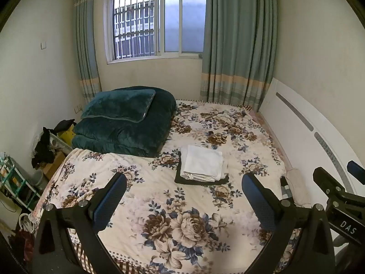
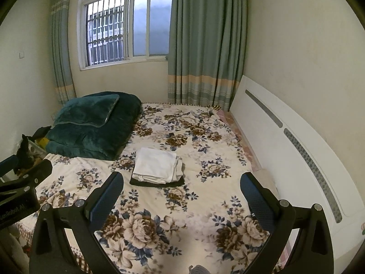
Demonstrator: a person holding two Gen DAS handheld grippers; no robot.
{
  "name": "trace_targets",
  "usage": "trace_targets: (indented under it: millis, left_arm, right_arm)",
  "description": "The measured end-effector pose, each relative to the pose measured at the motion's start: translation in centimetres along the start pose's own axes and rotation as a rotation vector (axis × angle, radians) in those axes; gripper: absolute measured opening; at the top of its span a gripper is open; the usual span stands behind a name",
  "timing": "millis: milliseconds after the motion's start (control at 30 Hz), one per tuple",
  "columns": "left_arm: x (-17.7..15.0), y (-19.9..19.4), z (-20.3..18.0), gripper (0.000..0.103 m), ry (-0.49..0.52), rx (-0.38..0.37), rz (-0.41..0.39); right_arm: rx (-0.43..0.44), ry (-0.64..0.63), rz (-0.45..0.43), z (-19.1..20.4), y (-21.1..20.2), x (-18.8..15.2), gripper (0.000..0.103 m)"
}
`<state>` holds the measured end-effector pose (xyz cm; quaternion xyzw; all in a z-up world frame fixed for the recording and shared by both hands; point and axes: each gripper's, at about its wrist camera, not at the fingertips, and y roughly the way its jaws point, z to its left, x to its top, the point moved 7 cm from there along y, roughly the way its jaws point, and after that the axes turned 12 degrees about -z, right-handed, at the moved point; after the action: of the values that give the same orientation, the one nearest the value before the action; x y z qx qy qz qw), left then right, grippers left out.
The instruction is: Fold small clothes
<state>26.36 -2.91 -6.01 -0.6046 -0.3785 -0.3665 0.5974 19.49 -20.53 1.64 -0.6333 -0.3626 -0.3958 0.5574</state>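
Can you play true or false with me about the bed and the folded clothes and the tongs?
1. The white cloth lies on top of a dark cloth. True.
2. The left tongs are squeezing the white cloth. False: they are open, empty, held above the bed, apart from the pile.
3. The green quilt is folded at the far left corner of the bed. True.
4. The curtains cover the whole window. False: they hang at the sides and the window shows.
5. The right tongs are shut. False: they are wide open, holding nothing.
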Motion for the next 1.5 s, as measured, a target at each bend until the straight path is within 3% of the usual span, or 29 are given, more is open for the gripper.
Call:
trace_targets:
  millis: [1500]
  left_arm:
    - [0.0, -1.2, 0.0, 0.103, -0.008, 0.017, -0.009]
  right_arm:
    - [0.015, 0.006, -0.009, 1.3, 0.0, -0.3, 0.103]
